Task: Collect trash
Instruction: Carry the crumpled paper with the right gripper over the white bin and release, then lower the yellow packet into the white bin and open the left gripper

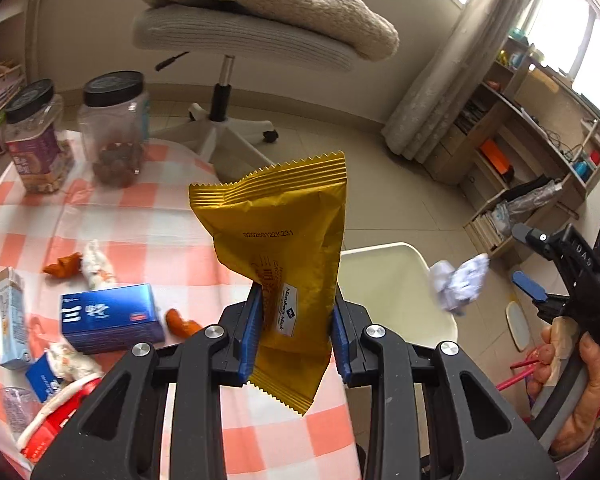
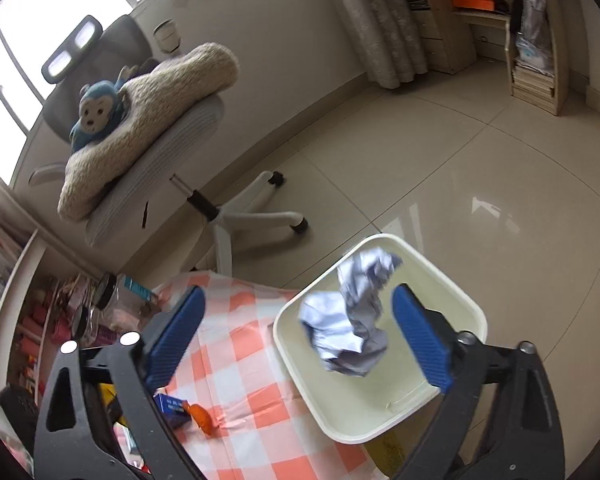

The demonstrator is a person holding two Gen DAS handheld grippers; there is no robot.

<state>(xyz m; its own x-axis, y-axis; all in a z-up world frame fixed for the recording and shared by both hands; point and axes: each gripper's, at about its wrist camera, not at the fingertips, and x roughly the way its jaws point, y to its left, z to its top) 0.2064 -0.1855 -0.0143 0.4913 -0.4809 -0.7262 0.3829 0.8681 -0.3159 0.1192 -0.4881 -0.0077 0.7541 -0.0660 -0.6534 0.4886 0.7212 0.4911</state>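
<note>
Crumpled paper (image 2: 350, 320) hangs loose over the white bin (image 2: 452, 292), between my right gripper's (image 2: 300, 334) wide-open jaws. My left gripper (image 1: 296, 332) clamps the yellow wrapper (image 1: 284, 248) beside the bin; I'd drop it next.

Glossy gold foil wrapper (image 1: 284, 248), crumpled, seemingly paper wad (image 2: 352, 320), smooth plastic bin (image 2: 380, 412)

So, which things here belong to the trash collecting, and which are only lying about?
For the job:
- yellow wrapper in the left gripper
- crumpled paper between the open fingers of the right gripper
- white bin
- orange peel

Lying about:
- two jars
- office chair
- toy monkey
</note>
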